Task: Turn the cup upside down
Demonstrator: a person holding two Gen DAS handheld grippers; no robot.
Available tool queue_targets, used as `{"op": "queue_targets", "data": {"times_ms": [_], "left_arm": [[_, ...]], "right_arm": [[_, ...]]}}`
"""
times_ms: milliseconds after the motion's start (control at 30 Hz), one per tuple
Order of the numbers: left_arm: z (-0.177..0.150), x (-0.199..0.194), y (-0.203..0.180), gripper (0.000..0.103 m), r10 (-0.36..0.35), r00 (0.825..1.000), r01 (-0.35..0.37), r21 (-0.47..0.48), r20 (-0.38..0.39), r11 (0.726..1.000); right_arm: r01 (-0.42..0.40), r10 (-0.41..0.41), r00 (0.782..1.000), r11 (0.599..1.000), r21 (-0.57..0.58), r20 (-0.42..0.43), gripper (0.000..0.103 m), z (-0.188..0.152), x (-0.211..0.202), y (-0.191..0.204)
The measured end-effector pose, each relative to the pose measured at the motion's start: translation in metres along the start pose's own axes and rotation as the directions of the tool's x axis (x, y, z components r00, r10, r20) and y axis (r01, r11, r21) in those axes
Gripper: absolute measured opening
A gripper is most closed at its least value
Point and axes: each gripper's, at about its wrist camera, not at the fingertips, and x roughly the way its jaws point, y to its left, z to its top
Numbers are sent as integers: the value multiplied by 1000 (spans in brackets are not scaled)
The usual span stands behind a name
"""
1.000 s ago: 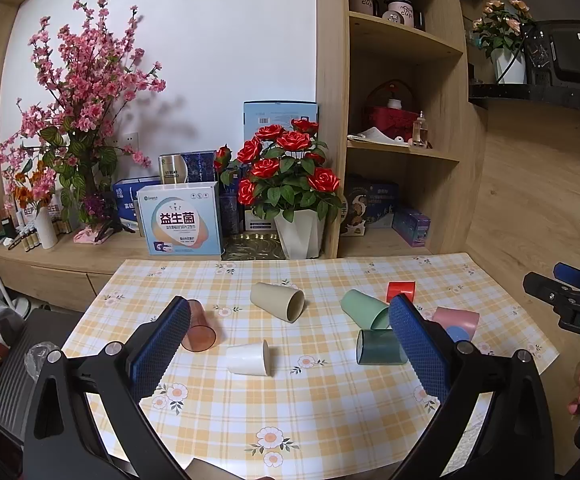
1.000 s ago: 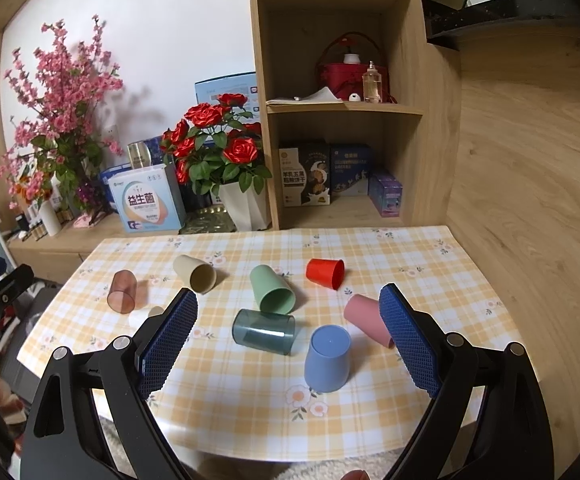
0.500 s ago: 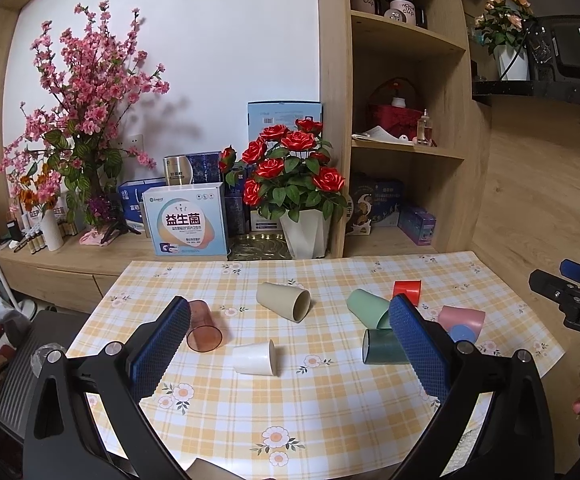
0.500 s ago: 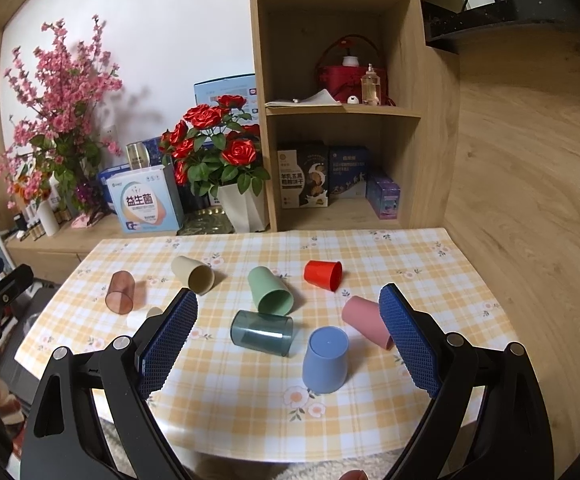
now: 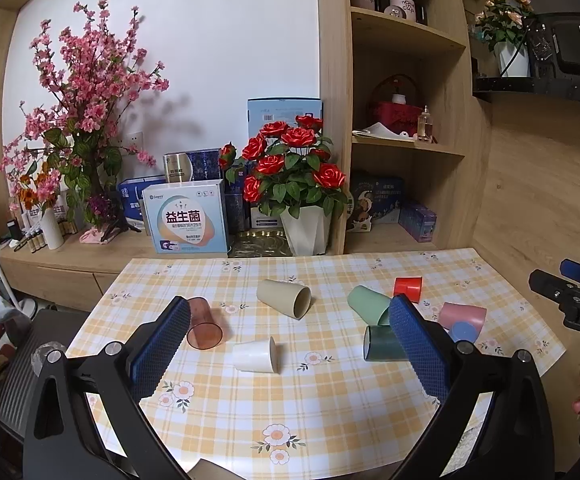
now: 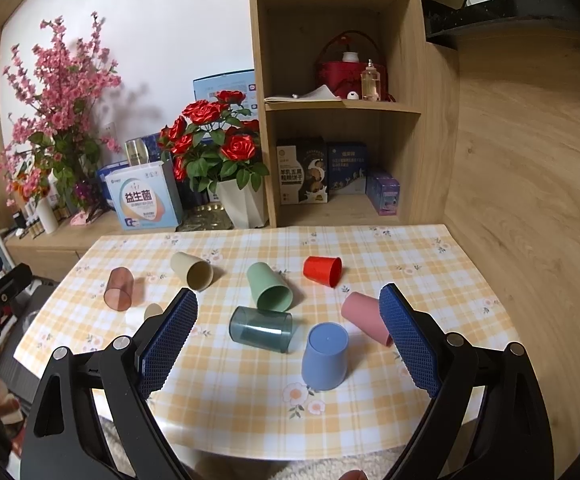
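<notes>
white cup [image 6: 151, 312]: mostly hidden by finger | blue cup [image 5: 463, 331]: seemingly half hidden behind pad

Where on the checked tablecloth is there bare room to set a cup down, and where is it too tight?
Bare: the near strip of the tablecloth in front of the blue cup, and the far strip behind the red cup. Crowded: the middle, where the green cup, teal cup and pink cup lie close together.
</notes>
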Motion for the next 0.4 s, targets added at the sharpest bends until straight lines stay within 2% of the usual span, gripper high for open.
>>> {"op": "queue_targets", "data": {"times_ms": [400], "left_arm": [[-2, 6, 5, 97, 28, 1000, -28, -21, -2, 999]], "right_arm": [[-26, 26, 1000, 1000, 12, 3, 89, -4, 2, -1]]}}
